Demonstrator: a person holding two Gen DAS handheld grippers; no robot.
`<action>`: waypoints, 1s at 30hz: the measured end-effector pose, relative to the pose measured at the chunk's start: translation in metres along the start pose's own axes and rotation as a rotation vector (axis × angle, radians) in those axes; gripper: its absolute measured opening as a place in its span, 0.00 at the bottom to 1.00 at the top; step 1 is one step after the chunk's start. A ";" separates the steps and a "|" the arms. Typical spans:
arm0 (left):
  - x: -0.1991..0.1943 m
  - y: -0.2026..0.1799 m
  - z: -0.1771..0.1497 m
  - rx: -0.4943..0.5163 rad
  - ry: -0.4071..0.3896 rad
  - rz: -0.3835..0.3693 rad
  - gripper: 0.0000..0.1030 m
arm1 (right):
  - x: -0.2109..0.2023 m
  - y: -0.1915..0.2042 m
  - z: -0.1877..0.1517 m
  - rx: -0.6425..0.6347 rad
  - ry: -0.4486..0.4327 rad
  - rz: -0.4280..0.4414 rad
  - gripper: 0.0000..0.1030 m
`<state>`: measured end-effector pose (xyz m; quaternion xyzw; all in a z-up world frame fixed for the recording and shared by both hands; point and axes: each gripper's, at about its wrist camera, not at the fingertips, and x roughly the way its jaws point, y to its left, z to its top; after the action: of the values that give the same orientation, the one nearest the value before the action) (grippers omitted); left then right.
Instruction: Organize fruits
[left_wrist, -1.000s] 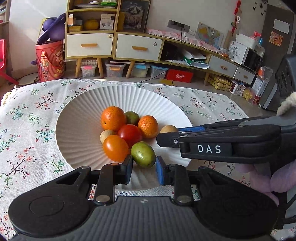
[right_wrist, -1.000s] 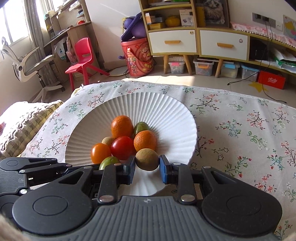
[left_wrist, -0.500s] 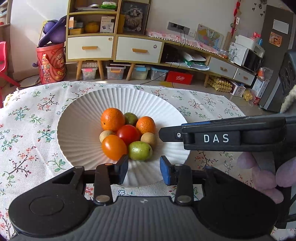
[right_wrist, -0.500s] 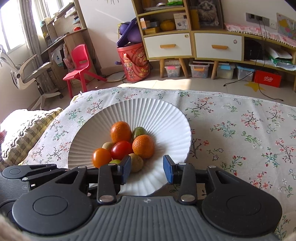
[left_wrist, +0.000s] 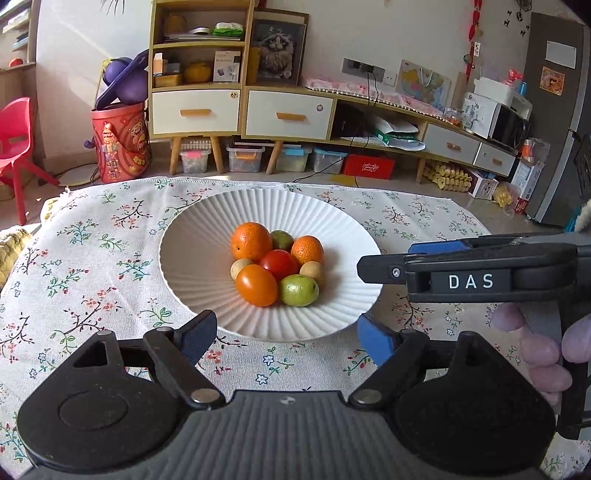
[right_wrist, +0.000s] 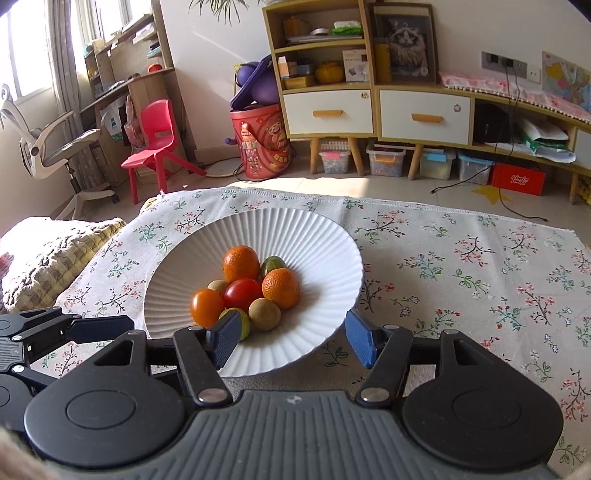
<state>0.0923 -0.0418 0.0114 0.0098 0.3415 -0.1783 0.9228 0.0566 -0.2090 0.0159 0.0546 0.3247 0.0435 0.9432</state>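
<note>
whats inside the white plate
Seven fruits huddle in the white plate: two oranges, red tomato, orange tomato, green fruit, two tan fruits. Another greenish fruit sits mostly covered behind.

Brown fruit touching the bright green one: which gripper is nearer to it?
Right. The right gripper is open just short of the brown fruit, fingers over the plate rim. The left gripper is open farther back, the green fruit between them.

Bright daylight enters from the window (right_wrist: 33, 48) on my left, giving soft shadows beside the fruits (left_wrist: 275, 267) and a sun patch on the floor (right_wrist: 266, 182), while fisheye bending curves the sharp picture's edges.
</note>
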 end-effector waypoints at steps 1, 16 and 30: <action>-0.002 0.001 0.000 -0.002 -0.002 0.004 0.74 | -0.003 0.001 -0.002 0.000 -0.004 -0.004 0.62; -0.017 0.008 -0.027 -0.052 0.021 0.088 0.89 | -0.026 0.010 -0.023 0.039 -0.035 -0.103 0.88; -0.029 0.011 -0.042 -0.120 0.085 0.195 0.89 | -0.042 0.013 -0.047 0.082 0.017 -0.238 0.99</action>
<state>0.0496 -0.0167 -0.0035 -0.0047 0.3878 -0.0663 0.9193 -0.0059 -0.1972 0.0062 0.0541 0.3384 -0.0814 0.9359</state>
